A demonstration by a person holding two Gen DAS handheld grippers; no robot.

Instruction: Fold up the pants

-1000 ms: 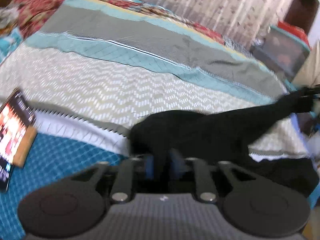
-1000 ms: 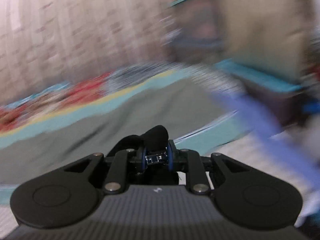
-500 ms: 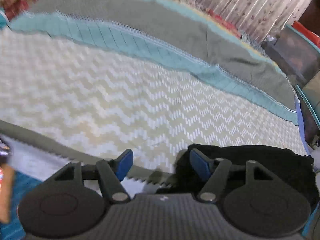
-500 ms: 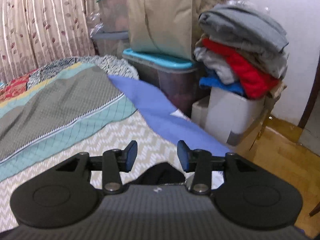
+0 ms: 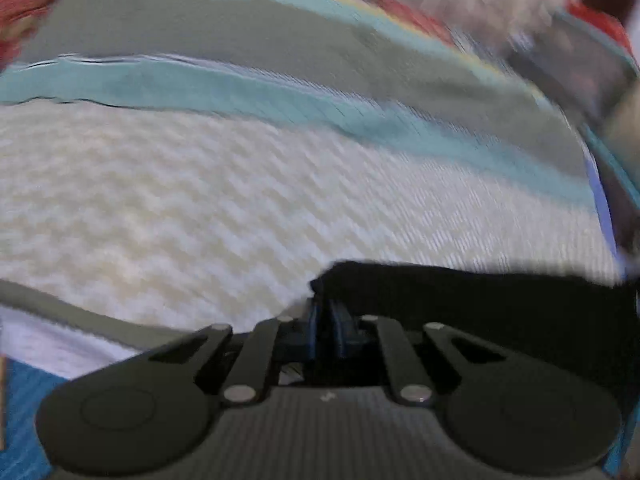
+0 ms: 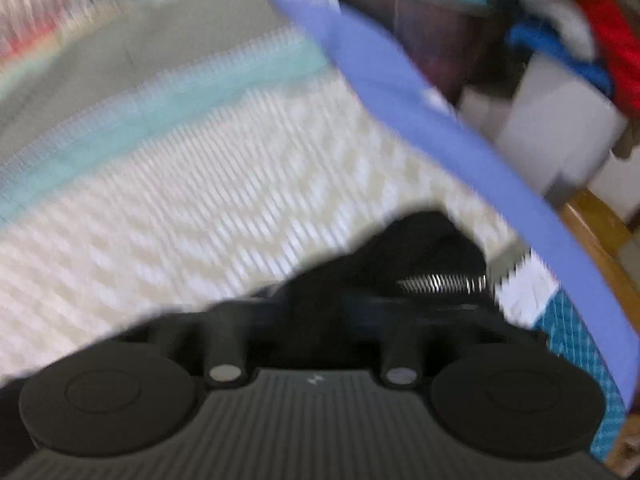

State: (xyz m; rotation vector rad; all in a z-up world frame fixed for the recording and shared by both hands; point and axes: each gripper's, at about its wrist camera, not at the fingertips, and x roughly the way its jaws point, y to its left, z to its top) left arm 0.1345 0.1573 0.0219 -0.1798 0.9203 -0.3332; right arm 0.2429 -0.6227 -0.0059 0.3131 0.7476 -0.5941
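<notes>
The right gripper [image 6: 316, 308] is low over the bed [image 6: 200, 220], right at the black pants [image 6: 420, 248].

The picture is blurry. The jaws have just been closing and now sit close together, with black cloth bunched around them, but the blur hides whether they pinch it. A shiny metal spring [image 6: 440, 282] shows against the pants. The bed cover has a white zigzag part, then a pale blue-green stripe [image 6: 160, 120] and a grey stripe behind it. A blue sheet edge [image 6: 440, 128] runs down the bed's right side. Past it stand a white box [image 6: 560, 120] with red and blue clothes [image 6: 600, 32] piled on top, and a brown wooden floor [image 6: 600, 232].
</notes>
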